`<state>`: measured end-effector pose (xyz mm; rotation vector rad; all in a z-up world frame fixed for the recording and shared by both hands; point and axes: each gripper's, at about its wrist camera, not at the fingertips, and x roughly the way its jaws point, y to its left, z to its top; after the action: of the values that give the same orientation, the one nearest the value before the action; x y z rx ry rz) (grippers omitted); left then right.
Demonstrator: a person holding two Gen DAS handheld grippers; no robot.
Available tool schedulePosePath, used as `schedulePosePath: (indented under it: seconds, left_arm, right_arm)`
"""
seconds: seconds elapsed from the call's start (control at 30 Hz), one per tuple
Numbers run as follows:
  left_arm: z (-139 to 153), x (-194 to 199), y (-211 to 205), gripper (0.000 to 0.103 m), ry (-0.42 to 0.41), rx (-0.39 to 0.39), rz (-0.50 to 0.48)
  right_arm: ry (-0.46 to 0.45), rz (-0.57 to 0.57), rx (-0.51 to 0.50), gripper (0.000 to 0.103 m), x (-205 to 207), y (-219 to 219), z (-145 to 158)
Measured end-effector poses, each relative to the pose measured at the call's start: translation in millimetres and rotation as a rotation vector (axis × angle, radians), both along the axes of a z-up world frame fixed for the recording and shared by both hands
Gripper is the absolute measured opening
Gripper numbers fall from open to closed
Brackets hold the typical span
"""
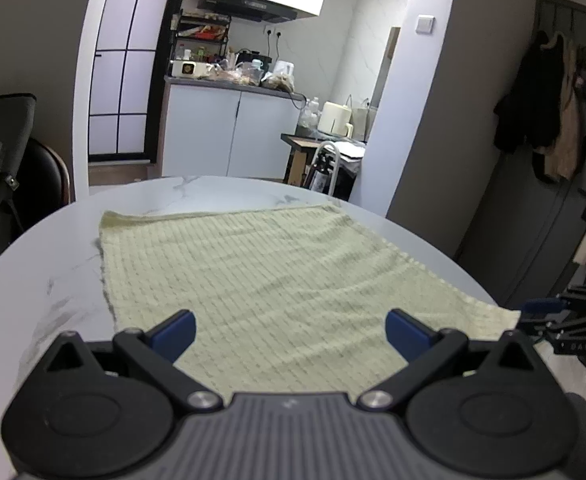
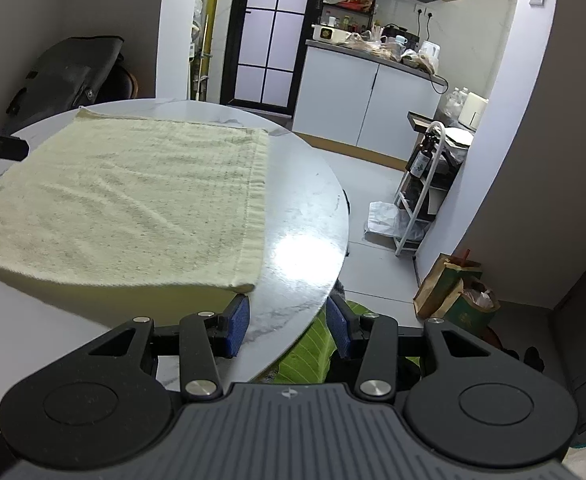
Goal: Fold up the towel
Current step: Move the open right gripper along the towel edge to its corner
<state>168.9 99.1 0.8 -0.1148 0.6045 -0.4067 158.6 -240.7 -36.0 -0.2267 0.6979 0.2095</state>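
A pale green waffle-weave towel (image 1: 253,280) lies spread flat on the round white marble table (image 1: 53,280). My left gripper (image 1: 289,332) is open, its blue pads above the towel's near edge with nothing between them. In the right wrist view the towel (image 2: 125,200) lies ahead and to the left, its near right corner just beyond my left pad. My right gripper (image 2: 289,324) is open and empty at the table's front edge (image 2: 317,300). The right gripper also shows at the far right of the left wrist view (image 1: 541,316), beside the towel's corner.
A dark chair with a bag (image 1: 1,168) stands left of the table. A kitchen counter (image 1: 233,84) and a white trolley (image 2: 421,192) are beyond. A paper bag (image 2: 453,288) sits on the floor to the right. Green leaves (image 2: 305,356) show under the table edge.
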Motion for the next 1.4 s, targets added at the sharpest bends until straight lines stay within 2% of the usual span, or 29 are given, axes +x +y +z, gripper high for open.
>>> schedulePosePath:
  seconds: [0.17,0.27,0.47,0.77,0.9,1.1,1.2,1.4]
  left_arm:
    - [-1.0,-1.0,-5.0,0.102,0.001,0.027,-0.004]
    - [-3.5,0.1,-7.0,0.102,0.009,0.044,-0.005]
    - [-4.0,-5.1,-12.2,0.102,0.023,0.068,0.011]
    - [4.1,-32.6,-24.1,0.102,0.009,0.086,0.055]
    - [1.2,-56.8,-24.1,0.102,0.005,0.106,0.121]
    - [-5.1,-96.4,-19.0,0.102,-0.013,0.078,0.189]
    - [-9.2,-109.8,-19.1,0.102,-0.020,0.107,0.236]
    - [-16.1,-130.2,-12.1,0.102,-0.031,0.084,0.316]
  right_arm:
    - [0.010,0.018,0.039,0.047,-2.7,-2.0,-0.7]
    - [0.012,0.031,0.064,0.057,-4.3,-1.8,-1.3]
    - [0.005,0.073,0.111,0.057,-5.7,3.6,-4.4]
    - [-0.001,0.135,0.175,0.057,-6.0,-1.8,-10.6]
    - [-0.006,0.172,0.184,0.057,-5.4,-3.7,-13.7]
    - [-0.019,0.230,0.191,0.057,-5.6,-6.1,-16.8]
    - [-0.025,0.259,0.194,0.057,-5.7,-7.3,-18.3]
    - [-0.038,0.318,0.200,0.057,-5.9,-9.7,-21.4]
